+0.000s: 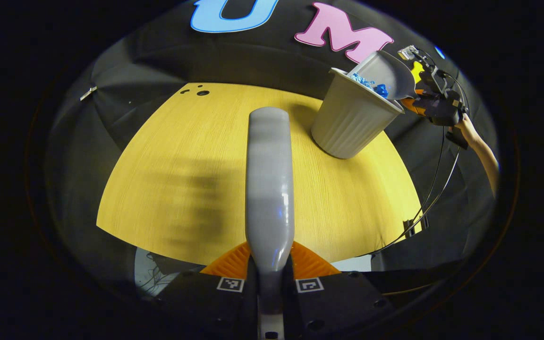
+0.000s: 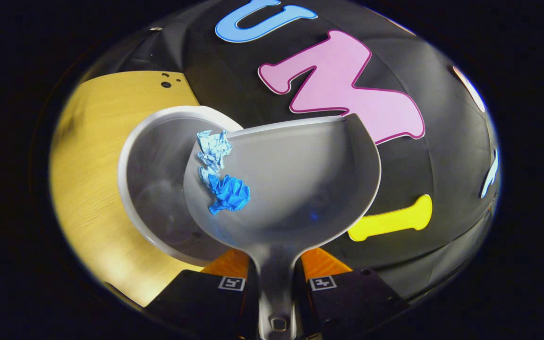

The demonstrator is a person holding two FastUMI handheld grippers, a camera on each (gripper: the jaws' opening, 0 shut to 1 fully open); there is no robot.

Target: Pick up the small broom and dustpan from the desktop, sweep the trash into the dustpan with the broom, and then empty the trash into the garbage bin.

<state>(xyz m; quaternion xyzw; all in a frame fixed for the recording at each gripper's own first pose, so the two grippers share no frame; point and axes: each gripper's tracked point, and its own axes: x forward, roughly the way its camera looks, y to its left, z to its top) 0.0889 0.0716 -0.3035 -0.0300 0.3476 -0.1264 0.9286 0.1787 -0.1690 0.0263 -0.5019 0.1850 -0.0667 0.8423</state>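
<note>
over the bin (image 2: 151, 189), our right gripper (image 2: 276, 278) clenches the dustpan (image 2: 300, 184); we should tip further so the paper (image 2: 220, 174) drops; left gripper (image 1: 270, 269) grips the broom (image 1: 269, 189).

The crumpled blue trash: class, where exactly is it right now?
In the right gripper view the trash lies at the left edge of the tilted dustpan, over the open garbage bin.

Left gripper (image 1: 270, 264) — both fingers pressed on a grey handle (image 1: 270, 189) that runs forward between them, held level. Right gripper (image 2: 274, 278) — both fingers clamped on the neck of the dustpan (image 2: 295, 189), which is tipped to its left. In the left gripper view, the right gripper (image 1: 430, 97) is raised at far right, with the person's forearm (image 1: 482, 153) sloping down behind it.
</note>
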